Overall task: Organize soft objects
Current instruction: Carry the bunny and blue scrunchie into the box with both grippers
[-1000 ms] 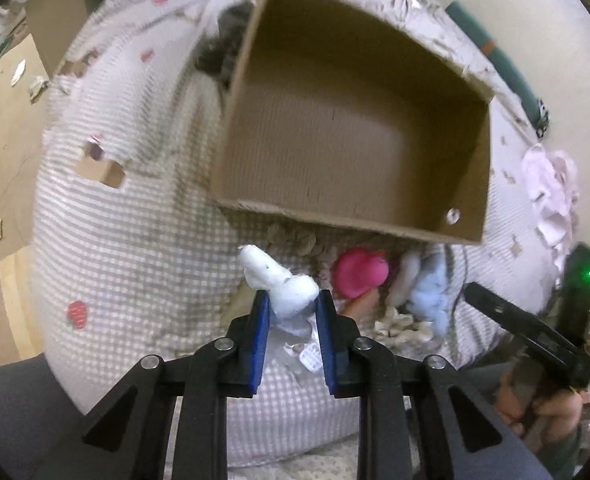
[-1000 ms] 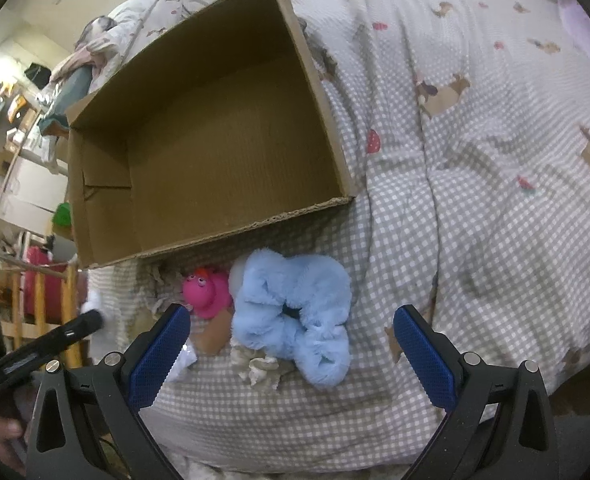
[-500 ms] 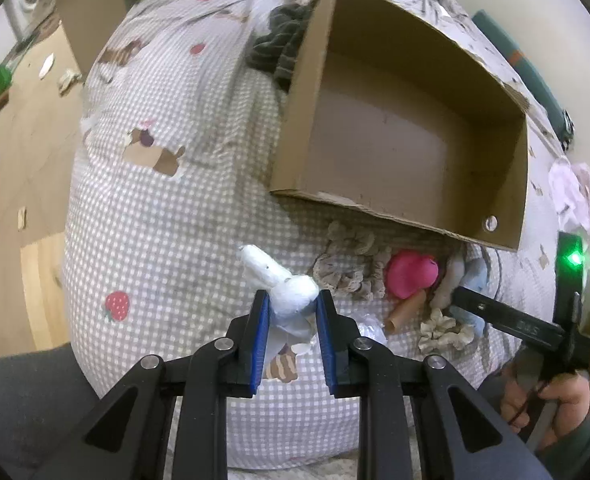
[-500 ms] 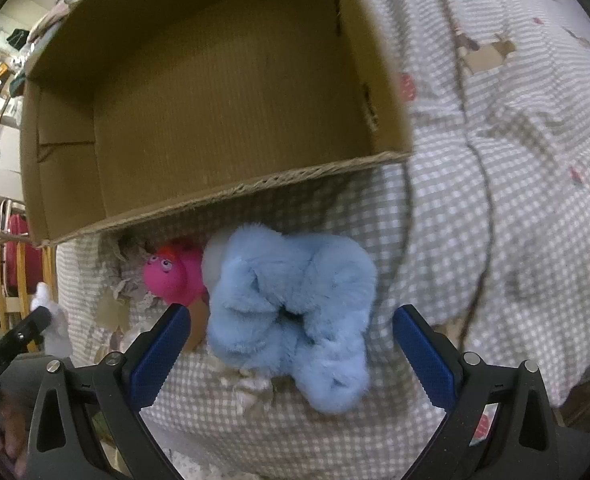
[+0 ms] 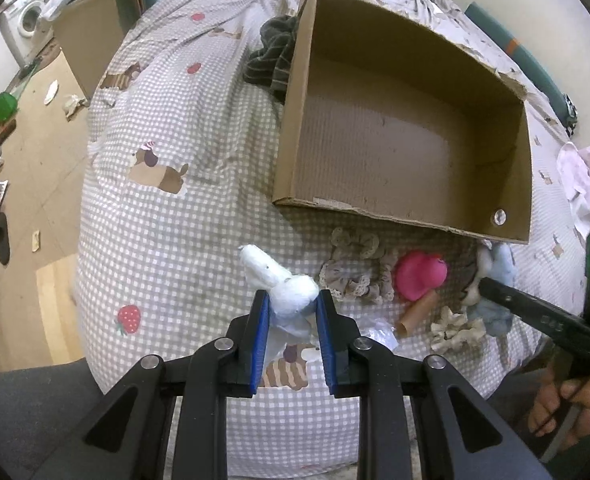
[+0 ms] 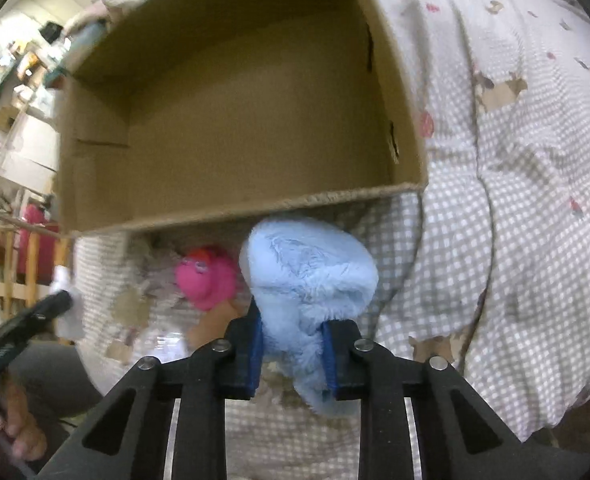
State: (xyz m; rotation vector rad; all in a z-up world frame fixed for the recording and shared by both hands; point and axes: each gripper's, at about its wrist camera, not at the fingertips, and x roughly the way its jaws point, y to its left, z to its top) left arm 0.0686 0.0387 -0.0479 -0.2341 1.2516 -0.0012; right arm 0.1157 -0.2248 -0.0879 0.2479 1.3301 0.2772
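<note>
My left gripper (image 5: pixel 291 308) is shut on a small white plush toy (image 5: pixel 279 280), held above the checked bedcover. An open cardboard box (image 5: pixel 399 216) lies on the bed just beyond it, with nothing showing inside. In the right wrist view my right gripper (image 6: pixel 293 328) has its jaws closing on a fluffy light-blue plush (image 6: pixel 311 268), and the blue pads press into its fur. That plush sits against the box's near wall (image 6: pixel 255 208). A pink plush (image 6: pixel 207 276) lies to its left, also seen as the pink plush (image 5: pixel 421 274) from the left wrist. Lacy beige scrunchies (image 5: pixel 355 268) lie beside it.
A dark green cloth (image 5: pixel 273 54) is bunched at the box's far left corner. A pale pink garment (image 5: pixel 583 178) lies at the bed's right side. Wooden floor with a green bowl (image 5: pixel 1 106) shows left of the bed. A person's hand (image 5: pixel 571 408) grips the right gripper's handle.
My right gripper has come down and forward over the blue plush and its wide-open jaws have closed onto it. My left gripper keeps its hold on the white plush, tilted to look further up the bed.
</note>
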